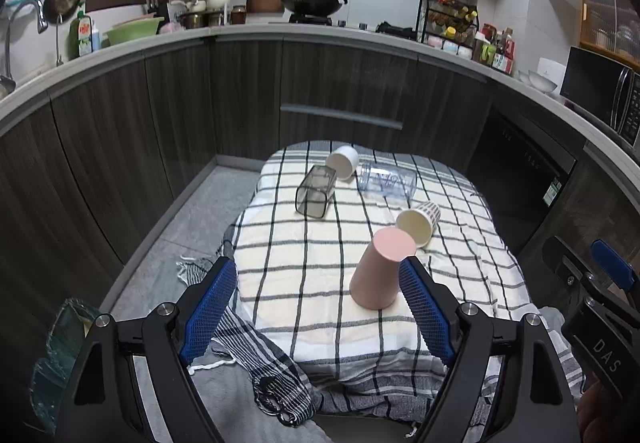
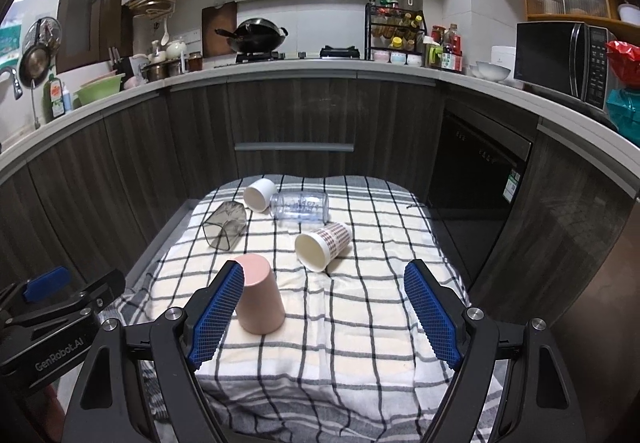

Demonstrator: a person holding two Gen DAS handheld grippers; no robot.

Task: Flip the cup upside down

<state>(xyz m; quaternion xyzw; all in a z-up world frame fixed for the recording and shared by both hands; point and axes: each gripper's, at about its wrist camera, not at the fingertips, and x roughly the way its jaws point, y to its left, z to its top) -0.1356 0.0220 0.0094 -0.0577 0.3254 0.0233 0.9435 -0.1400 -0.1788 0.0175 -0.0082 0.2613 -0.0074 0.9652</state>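
Note:
A pink cup (image 1: 380, 267) stands upside down on the checked cloth (image 1: 304, 263), just inside my left gripper's right finger. It also shows in the right wrist view (image 2: 258, 295), beside my right gripper's left finger. A patterned paper cup (image 1: 418, 223) lies on its side behind it, as seen in the right wrist view too (image 2: 322, 245). A white cup (image 1: 342, 161), a smoky square glass (image 1: 314, 193) and a clear jar (image 1: 386, 181) lie on their sides further back. My left gripper (image 1: 318, 275) is open and empty. My right gripper (image 2: 324, 279) is open and empty.
The cloth covers a low table in front of dark kitchen cabinets (image 2: 292, 115). A striped towel (image 1: 276, 375) hangs off the near left edge. A dishwasher front (image 2: 476, 175) stands to the right. A grey tiled floor (image 1: 188, 219) lies left of the table.

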